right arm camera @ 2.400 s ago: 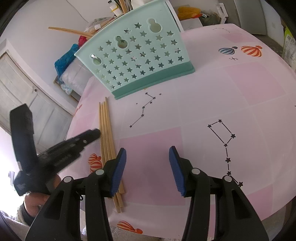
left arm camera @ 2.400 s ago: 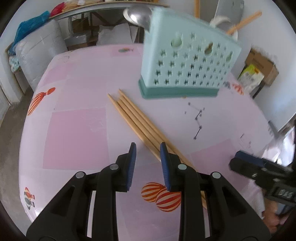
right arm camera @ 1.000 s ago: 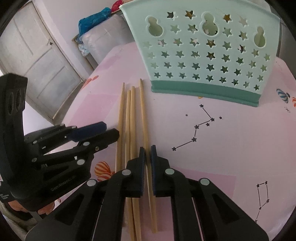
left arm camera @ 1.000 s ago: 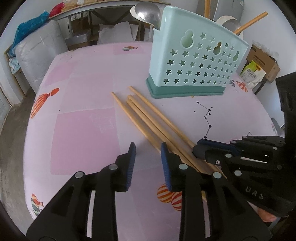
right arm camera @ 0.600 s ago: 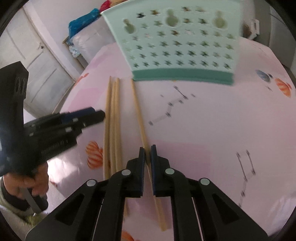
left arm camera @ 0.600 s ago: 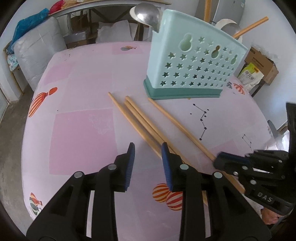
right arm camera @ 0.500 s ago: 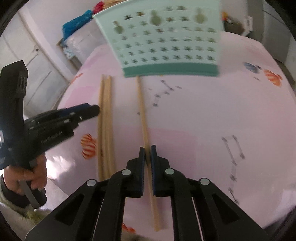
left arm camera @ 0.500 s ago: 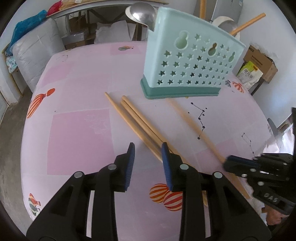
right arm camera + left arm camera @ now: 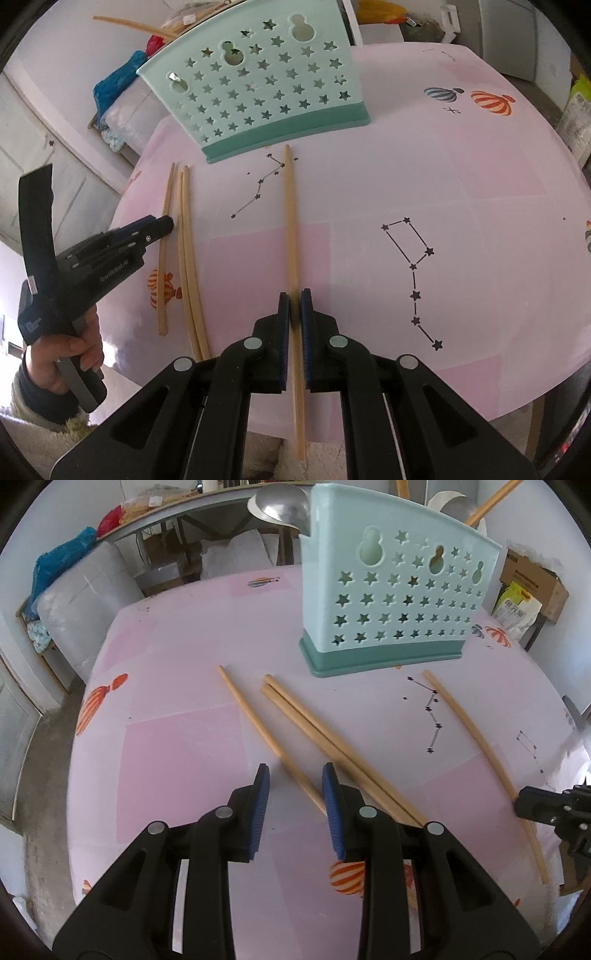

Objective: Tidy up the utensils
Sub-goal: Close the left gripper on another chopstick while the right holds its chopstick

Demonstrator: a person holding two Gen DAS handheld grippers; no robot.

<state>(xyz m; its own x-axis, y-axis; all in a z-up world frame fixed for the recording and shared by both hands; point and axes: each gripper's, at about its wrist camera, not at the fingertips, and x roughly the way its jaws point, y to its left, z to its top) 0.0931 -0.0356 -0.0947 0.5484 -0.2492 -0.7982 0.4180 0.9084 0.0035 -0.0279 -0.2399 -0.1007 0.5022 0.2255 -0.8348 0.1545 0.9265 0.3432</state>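
Note:
My right gripper point(image 9: 294, 299) is shut on a long wooden chopstick point(image 9: 290, 221), held just above the table; its far tip points at the base of the mint star-holed utensil holder point(image 9: 258, 92). In the left wrist view the same chopstick point(image 9: 476, 734) runs to the right gripper at the right edge point(image 9: 546, 808). My left gripper point(image 9: 293, 779) is open and empty, low over three chopsticks point(image 9: 317, 734) lying on the table. They also show in the right wrist view point(image 9: 184, 251). The holder point(image 9: 391, 602) holds a metal ladle point(image 9: 280, 506) and wooden utensils.
The round table has a pink cloth point(image 9: 177, 749) with balloon and star prints. Its front edge lies close below both grippers. A wrapped bundle point(image 9: 77, 605) and a bench stand beyond the table's far left side. A cardboard box point(image 9: 532, 579) stands at the right.
My right gripper closed on one chopstick and carried it to the right, away from the other three. The left gripper stayed open over the remaining chopsticks.

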